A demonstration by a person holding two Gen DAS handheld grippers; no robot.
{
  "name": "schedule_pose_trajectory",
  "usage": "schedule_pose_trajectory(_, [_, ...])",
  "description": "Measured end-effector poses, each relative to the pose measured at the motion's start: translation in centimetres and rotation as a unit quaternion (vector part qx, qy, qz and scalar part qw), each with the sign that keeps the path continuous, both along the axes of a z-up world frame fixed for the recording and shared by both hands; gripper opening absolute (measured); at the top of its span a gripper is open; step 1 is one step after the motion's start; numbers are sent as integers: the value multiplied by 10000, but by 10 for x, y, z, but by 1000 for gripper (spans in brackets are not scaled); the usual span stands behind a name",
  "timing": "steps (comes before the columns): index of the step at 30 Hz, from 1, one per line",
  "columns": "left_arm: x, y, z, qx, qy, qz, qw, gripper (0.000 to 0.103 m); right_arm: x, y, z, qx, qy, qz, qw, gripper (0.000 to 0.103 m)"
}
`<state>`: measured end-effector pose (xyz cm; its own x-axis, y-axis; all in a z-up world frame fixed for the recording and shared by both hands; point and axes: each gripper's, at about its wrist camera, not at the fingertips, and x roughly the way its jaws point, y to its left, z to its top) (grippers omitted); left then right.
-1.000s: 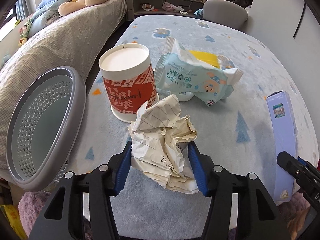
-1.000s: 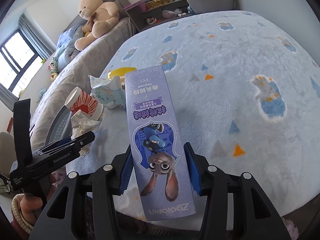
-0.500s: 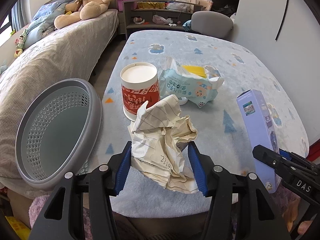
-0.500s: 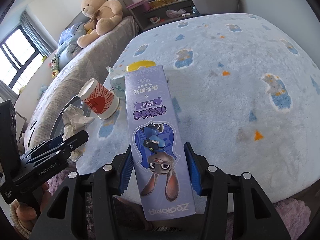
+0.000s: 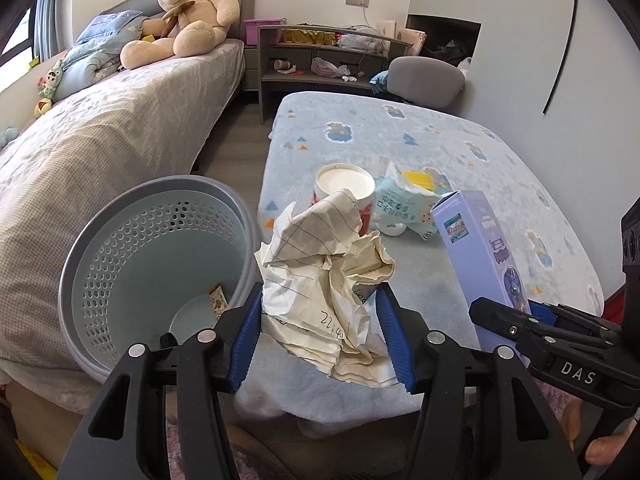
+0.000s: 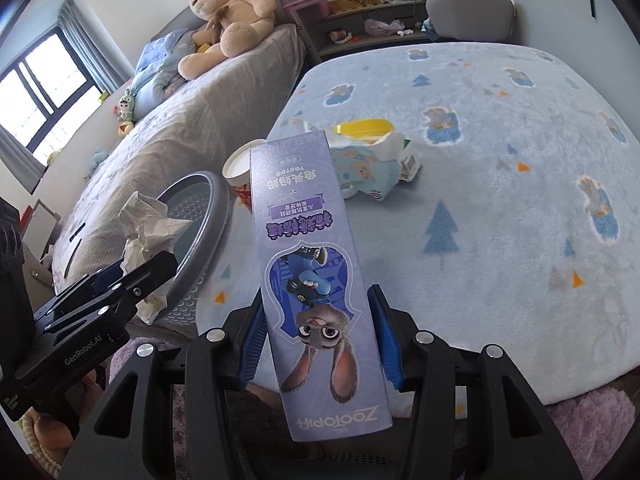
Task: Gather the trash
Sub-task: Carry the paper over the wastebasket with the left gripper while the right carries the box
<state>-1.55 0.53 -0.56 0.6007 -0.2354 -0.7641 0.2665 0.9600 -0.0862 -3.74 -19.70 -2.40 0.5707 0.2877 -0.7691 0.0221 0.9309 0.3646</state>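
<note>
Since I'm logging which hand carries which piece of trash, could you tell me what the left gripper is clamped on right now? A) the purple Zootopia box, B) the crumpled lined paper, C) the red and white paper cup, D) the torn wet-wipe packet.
B: the left gripper has its blue pads pressed on the crumpled lined paper, lifted near the grey perforated bin.

Basket left of table; cup left of wipes pack, touching; bed behind basket.
</note>
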Motion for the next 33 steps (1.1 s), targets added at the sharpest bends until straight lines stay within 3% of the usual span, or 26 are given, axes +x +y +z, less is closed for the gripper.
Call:
schedule_pose_trajectory(15, [15, 111, 10, -29, -145, 859, 9962, 54, 35, 97, 9, 121, -96, 769, 9969, 47])
schedule_pose_trajectory(33, [36, 178, -4, 139, 39, 1454, 9893, 54, 72, 176, 1, 183, -134, 1506, 9883, 48])
